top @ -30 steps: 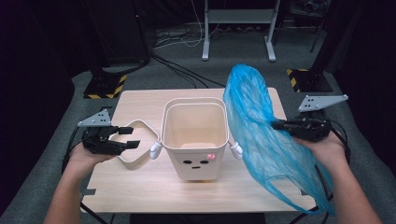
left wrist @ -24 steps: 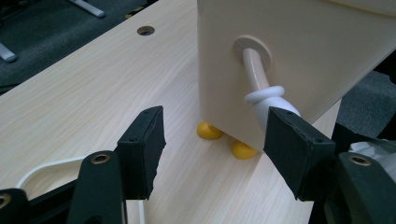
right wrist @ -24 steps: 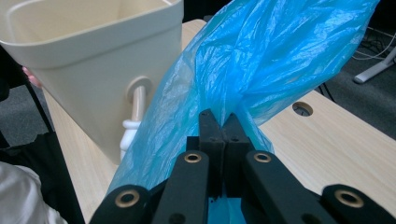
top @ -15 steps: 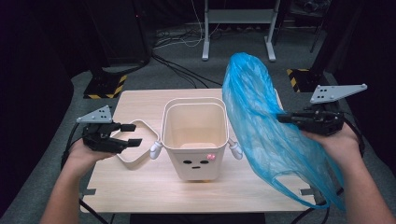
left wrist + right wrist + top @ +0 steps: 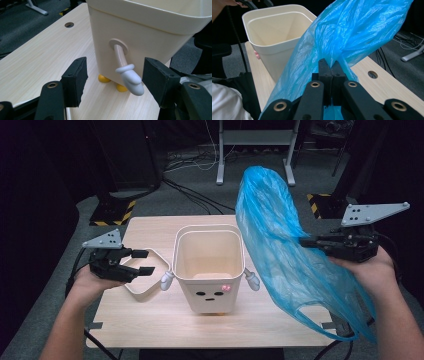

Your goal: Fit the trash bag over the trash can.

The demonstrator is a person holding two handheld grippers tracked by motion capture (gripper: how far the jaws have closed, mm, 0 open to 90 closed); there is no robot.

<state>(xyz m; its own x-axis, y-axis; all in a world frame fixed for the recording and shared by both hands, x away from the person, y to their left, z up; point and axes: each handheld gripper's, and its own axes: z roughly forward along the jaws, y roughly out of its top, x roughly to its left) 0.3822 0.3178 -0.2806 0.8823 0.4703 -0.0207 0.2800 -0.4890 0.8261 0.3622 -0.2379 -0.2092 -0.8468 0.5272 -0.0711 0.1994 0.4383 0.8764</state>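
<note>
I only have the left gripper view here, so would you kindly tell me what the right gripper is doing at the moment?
Observer: The right gripper is shut on a blue plastic bag, holding it up beside the cream bin.
Operator: Thank you. Is the bag inside the bin yet?
Observer: No. In the high view it hangs to the right of the bin, its lower end drooping past the table's front edge.
Operator: And is anything inside the bin?
Observer: The right gripper view looks into the bin, and the part of its inside seen there is bare.
Operator: Is my left gripper holding anything?
Observer: No, the left gripper is open, over a loose cream ring on the table.
</note>
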